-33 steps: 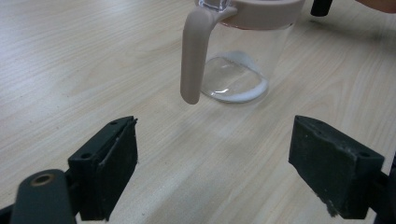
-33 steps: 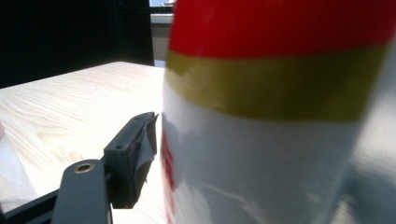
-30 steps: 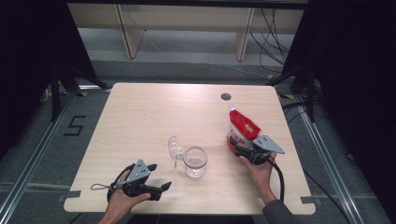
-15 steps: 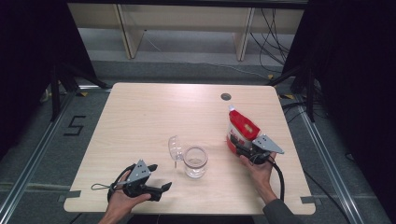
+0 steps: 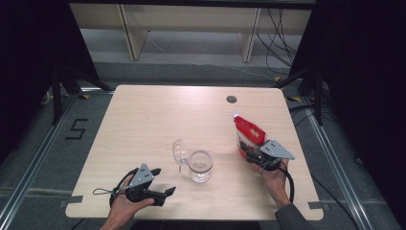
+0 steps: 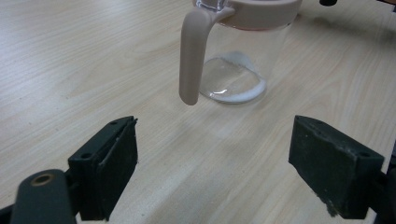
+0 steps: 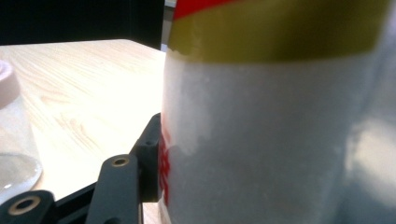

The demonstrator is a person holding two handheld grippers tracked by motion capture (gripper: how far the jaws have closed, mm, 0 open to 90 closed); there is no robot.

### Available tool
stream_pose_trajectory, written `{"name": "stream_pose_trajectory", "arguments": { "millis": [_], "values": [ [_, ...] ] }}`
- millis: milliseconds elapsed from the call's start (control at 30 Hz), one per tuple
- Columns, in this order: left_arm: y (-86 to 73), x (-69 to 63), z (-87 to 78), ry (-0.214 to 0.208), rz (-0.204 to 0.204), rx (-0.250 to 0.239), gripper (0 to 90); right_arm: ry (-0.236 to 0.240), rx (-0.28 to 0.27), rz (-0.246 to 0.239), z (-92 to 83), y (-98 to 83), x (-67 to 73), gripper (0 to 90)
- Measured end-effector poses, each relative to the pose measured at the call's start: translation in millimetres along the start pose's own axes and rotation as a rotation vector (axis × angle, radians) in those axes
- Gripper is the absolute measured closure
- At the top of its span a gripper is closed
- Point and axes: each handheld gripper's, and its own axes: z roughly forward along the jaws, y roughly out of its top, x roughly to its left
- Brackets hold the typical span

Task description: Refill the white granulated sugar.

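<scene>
**Right gripper closing on the pouch; jar standing ready at mid-table**

The right gripper [image 5: 250,152] is standing at the lower part of the red-and-white pouch [image 5: 248,130], which is upright near the right edge of the table [image 5: 143,115]. Its jaws have just been closing with the pouch between them. In the right gripper view the one visible jaw is lying against the pouch wall [image 7: 280,140]; the other is hidden behind the pouch, so a firm grasp is probable but not confirmed on both sides.

The left gripper [image 5: 164,181] is resting at the near left of the table, jaws standing wide apart and holding nothing. The left gripper view is looking between them at the clear jar [image 6: 243,51] with its beige rim and handle [image 6: 191,56]. In the high view the jar [image 5: 200,166] is standing mid-table with its clear lid [image 5: 178,151] hinged open at its left, well apart from the pouch.

Assessment: the step in hand is securing the pouch, presumably for pouring into the jar. To do it well:

- The squeeze should be firm enough to stop slipping, yet not so hard that the soft wall buckles and pushes contents upward.
- The pouch should be kept upright while lifting, since its top appears open.
- The left gripper could be steadying the jar by its handle.
</scene>
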Motion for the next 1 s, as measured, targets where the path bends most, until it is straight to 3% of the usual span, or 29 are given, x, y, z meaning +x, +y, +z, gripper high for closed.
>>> {"name": "stream_pose_trajectory", "arguments": {
  "millis": [33,100,133,267,300,333,433,500,733,833,867,1000],
  "values": [
    [0.4,1.7,-0.6,-0.001,0.026,0.009,15.2,0.001,-0.004,0.000,-1.5,1.7,1.3,47.5],
    [0.1,1.7,0.2,-0.002,0.027,0.010,15.2,0.009,0.002,-0.021,-3.5,4.1,4.2,47.6],
    [-0.4,0.0,0.5,0.000,-0.001,0.009,15.2,0.008,-0.001,-0.027,-4.4,4.9,6.0,47.7],
    [0.2,0.3,-0.1,0.002,0.004,0.010,15.2,0.012,0.003,-0.069,-6.7,10.6,9.0,47.8],
    [0.6,2.0,-0.1,0.000,0.029,0.011,15.2,-0.005,-0.002,-0.109,-9.7,15.4,10.9,47.8],
    [0.5,1.6,0.3,0.001,0.022,0.008,15.2,-0.005,-0.015,-0.103,-10.2,17.2,13.0,47.8],
    [0.5,1.6,0.3,0.003,0.021,0.007,15.2,0.003,-0.001,-0.182,-16.5,23.2,18.8,47.9],
    [0.5,1.5,0.0,0.004,0.019,0.007,15.2,0.001,-0.004,-0.200,-22.0,26.3,24.6,48.0],
    [0.2,2.6,0.3,-0.003,0.022,0.003,15.2,0.000,0.004,-0.349,-41.6,37.5,42.5,48.2],
    [0.6,3.0,-0.3,0.002,0.025,0.002,15.2,-0.007,0.014,-0.463,-47.4,41.5,49.3,48.2],
    [0.0,1.7,-0.3,0.007,-0.005,0.002,15.2,-0.012,0.018,-0.472,-49.7,41.7,52.1,48.2],
    [0.7,3.8,-1.1,0.005,0.021,0.002,15.2,-0.017,0.036,-0.561,-56.5,43.5,61.6,48.3]
  ]
}}
